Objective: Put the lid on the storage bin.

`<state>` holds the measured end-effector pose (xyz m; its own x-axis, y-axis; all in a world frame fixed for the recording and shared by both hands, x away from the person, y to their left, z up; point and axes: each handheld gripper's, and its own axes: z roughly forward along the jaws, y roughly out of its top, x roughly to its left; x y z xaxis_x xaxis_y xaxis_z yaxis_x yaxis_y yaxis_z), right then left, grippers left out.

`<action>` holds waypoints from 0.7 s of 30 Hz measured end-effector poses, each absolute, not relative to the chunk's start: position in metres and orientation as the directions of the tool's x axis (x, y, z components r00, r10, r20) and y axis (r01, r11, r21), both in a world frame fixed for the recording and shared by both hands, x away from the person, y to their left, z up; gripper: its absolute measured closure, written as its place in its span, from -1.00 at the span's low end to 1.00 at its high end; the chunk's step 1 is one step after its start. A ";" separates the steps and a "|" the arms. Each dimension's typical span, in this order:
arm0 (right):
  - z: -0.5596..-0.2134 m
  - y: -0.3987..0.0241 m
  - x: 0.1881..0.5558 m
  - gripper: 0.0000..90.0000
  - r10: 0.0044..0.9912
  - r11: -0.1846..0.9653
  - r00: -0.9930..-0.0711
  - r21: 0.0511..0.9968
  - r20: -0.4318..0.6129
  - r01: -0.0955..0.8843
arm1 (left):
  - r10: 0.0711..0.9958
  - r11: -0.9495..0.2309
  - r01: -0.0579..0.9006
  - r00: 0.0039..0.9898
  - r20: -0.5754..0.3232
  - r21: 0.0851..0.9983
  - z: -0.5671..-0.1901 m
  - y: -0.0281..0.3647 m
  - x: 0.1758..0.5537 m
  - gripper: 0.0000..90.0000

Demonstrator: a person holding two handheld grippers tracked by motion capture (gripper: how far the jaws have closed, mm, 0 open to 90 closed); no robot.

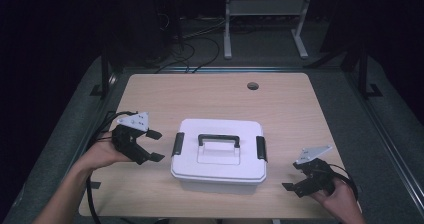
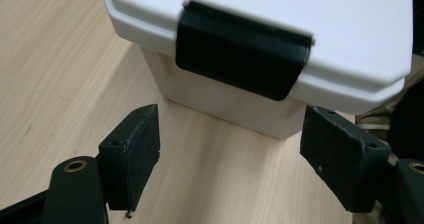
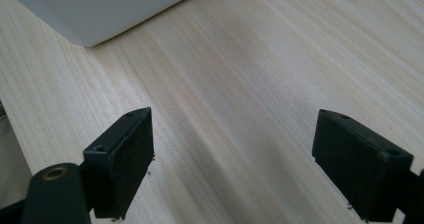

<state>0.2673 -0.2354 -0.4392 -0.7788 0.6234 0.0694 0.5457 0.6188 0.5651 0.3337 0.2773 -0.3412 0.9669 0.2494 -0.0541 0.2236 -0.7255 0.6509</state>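
Note:
A white lidded box point(image 1: 218, 156) stands in the middle of the wooden table point(image 1: 210, 99). It has a black carry handle point(image 1: 218, 139) on top and a black latch on each short side, the left latch point(image 1: 178, 144) and the right latch point(image 1: 261, 148). My left gripper point(image 1: 154, 145) is open just left of the box, jaws pointing at the left latch point(image 2: 242, 54), nothing between them. My right gripper point(image 1: 296, 180) is open near the table's front right, to the right of the box and apart from it. A corner of the box point(image 3: 100, 9) shows beyond the right jaws.
A round cable hole point(image 1: 253, 86) sits near the table's far edge. A white metal stand point(image 1: 265, 19) and cables lie on the dark floor beyond the table. Bare wood surrounds the box on all sides.

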 end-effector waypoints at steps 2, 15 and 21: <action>-0.439 -0.235 0.267 -0.64 0.625 0.617 -0.777 0.564 0.073 0.549 | 0.251 -0.728 0.225 0.967 -0.053 0.647 -0.344 0.279 0.334 -0.47; -0.440 -0.234 0.267 -0.64 0.623 0.621 -0.779 0.560 0.072 0.548 | 0.265 -0.738 0.236 0.963 -0.051 0.632 -0.363 0.290 0.328 -0.53; -0.441 -0.234 0.267 -0.64 0.627 0.618 -0.775 0.557 0.077 0.555 | 0.287 -0.749 0.257 0.956 -0.050 0.611 -0.373 0.299 0.324 -0.54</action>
<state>0.2675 -0.2339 -0.4410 -0.7752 0.6270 0.0767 0.5550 0.6181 0.5567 0.3241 0.2994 -0.3733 0.9565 0.2875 -0.0497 0.2568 -0.7486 0.6112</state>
